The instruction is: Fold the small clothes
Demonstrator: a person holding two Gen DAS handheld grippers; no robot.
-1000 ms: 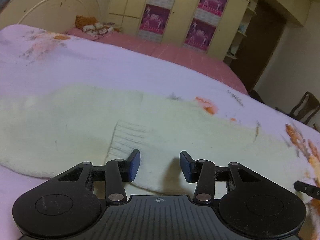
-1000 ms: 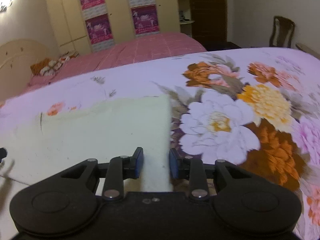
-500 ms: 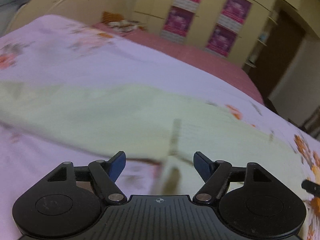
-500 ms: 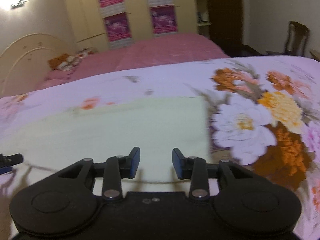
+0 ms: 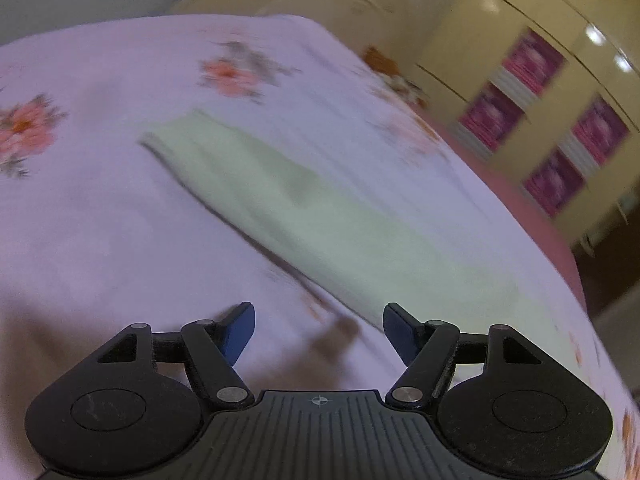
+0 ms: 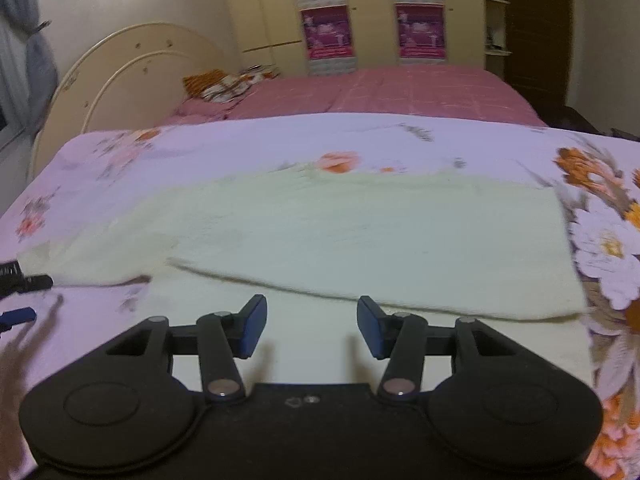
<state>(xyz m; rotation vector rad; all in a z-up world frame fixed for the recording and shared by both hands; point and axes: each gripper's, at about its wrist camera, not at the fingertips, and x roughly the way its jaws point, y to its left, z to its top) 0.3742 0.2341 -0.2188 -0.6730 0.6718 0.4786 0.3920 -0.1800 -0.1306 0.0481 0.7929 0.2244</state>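
With the left gripper (image 5: pixel 319 330) and right gripper (image 6: pixel 311 326) both apart and empty, the folded sweater (image 6: pixel 360 236) may slump open on the bed (image 6: pixel 280 140).

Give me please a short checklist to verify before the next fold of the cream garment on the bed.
1. Left gripper free of cloth: ok, jaws apart, nothing between them.
2. Right gripper free: ok, jaws have just been opening, pads press on nothing.
3. Cream garment lies flat on the floral bedspread: ok, one long folded strip.
4. Edges aligned: cannot tell, pictures are blurred.
5. Left gripper over the garment: not ok, it hangs over bare bedspread beside it.
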